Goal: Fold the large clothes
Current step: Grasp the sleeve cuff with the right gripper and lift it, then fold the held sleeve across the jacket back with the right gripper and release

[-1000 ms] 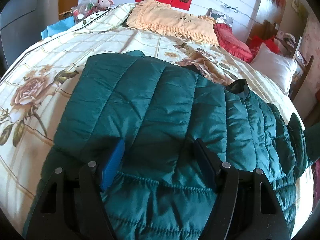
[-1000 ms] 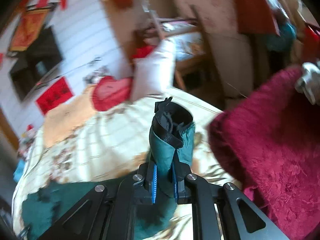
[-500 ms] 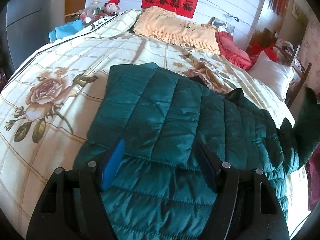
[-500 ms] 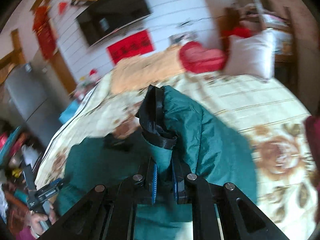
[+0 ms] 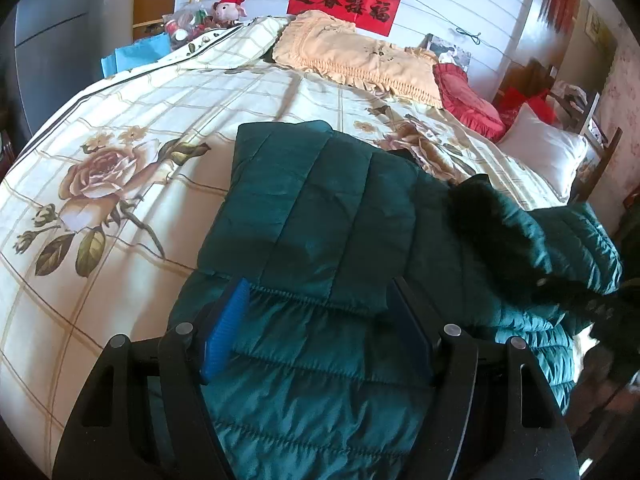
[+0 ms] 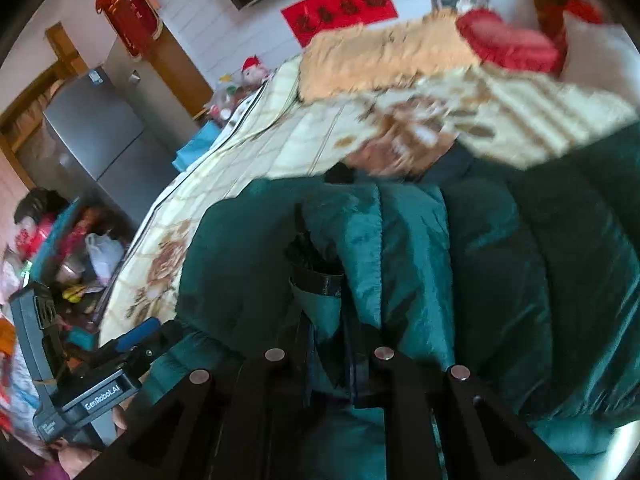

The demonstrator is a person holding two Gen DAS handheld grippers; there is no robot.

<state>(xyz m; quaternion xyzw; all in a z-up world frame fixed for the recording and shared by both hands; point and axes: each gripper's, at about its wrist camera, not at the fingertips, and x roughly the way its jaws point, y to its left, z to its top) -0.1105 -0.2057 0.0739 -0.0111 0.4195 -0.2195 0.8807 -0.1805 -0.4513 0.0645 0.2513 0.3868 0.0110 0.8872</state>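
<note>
On bed (image 5: pixel 240 92) | left hand-held gripper (image 5: pixel 316 328) "GenRobot.AI" apart | right hand-held gripper (image 6: pixel 326 344) clamps jacket (image 6: pixel 440 264)

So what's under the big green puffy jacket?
The green jacket lies on the flowered bedspread, which shows all around it. One rose print pokes out past its far edge. Whatever else lies beneath is covered.

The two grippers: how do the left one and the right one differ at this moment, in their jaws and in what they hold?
The left gripper has its jaws wide apart and grips nothing, while the right gripper has its jaws nearly together, clamped on a fold of the green jacket. The left fingers lie against the jacket's quilted surface; the right fingers pinch fabric with a black strip. Both are at the same jacket on the bed.
</note>
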